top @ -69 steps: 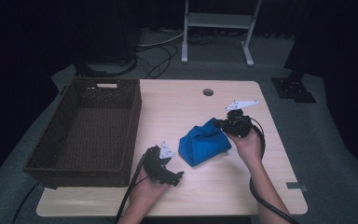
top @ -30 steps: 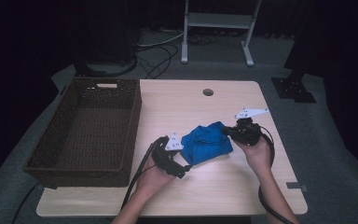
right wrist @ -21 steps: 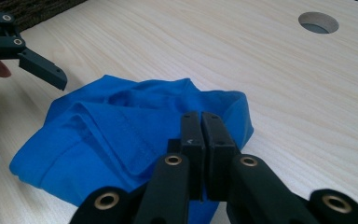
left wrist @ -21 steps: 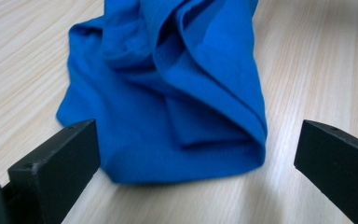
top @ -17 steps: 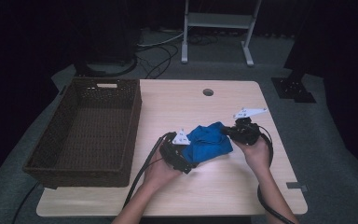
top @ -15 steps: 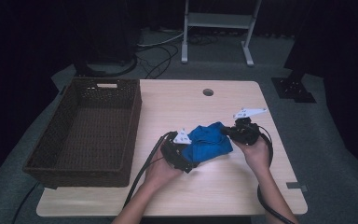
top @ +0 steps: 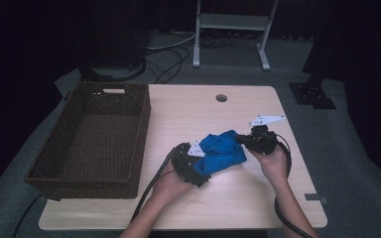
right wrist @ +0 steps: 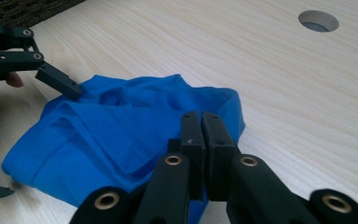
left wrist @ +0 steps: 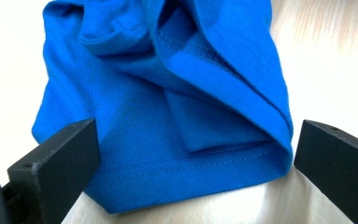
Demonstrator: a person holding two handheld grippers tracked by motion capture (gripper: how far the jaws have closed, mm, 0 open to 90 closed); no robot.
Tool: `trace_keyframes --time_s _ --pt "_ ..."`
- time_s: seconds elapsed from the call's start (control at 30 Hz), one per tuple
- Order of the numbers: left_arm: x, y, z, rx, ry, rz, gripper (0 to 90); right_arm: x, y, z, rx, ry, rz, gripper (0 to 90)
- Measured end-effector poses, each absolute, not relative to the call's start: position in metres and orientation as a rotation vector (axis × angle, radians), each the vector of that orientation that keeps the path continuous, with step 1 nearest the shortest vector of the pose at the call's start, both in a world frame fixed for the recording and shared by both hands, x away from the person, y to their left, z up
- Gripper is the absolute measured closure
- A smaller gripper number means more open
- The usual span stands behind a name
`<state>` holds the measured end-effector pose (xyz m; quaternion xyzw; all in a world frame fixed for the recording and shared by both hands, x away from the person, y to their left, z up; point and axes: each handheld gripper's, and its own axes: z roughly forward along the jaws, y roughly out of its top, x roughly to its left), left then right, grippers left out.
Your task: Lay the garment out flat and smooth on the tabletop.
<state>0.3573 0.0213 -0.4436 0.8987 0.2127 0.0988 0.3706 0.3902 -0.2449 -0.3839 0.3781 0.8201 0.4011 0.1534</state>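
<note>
I see the crumpled blue cotton cloth (top: 222, 152) lying bunched on the near middle of the bench (top: 238, 208), a pale wood-grain top with a round cable hole (top: 221, 97) near its far edge. My right gripper (top: 245, 140) has its jaws pressed together on the cloth's right edge; in the right gripper view the two black jaws meet with blue fabric pinched under them. My left gripper (top: 203, 161) sits at the cloth's near-left side with its jaws wide apart, and in the left gripper view the stitched hem of the folded cloth (left wrist: 177, 121) lies between them, the pads not pressing on it.

To the left of the cloth, well apart from it, stands a dark brown woven wicker basket (top: 54, 168) at the bench's left edge. Beyond the bench I see grey carpet, black cables (top: 168, 57) on the floor, the legs of a pale metal stand (top: 230, 29) and a dark backdrop.

Compared with a second ago, my left gripper has come in from the cloth's left to straddle its edge, while the right gripper has kept its place and its clamp. The cloth is a little more bunched.
</note>
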Motion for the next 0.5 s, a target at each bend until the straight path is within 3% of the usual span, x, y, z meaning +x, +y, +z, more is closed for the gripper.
trace_keyframes --time_s 0.5 --pt "0.333 0.045 -0.443 2.305 0.622 0.294 0.0 0.387 -0.241 -0.383 1.071 2.347 1.141 88.2"
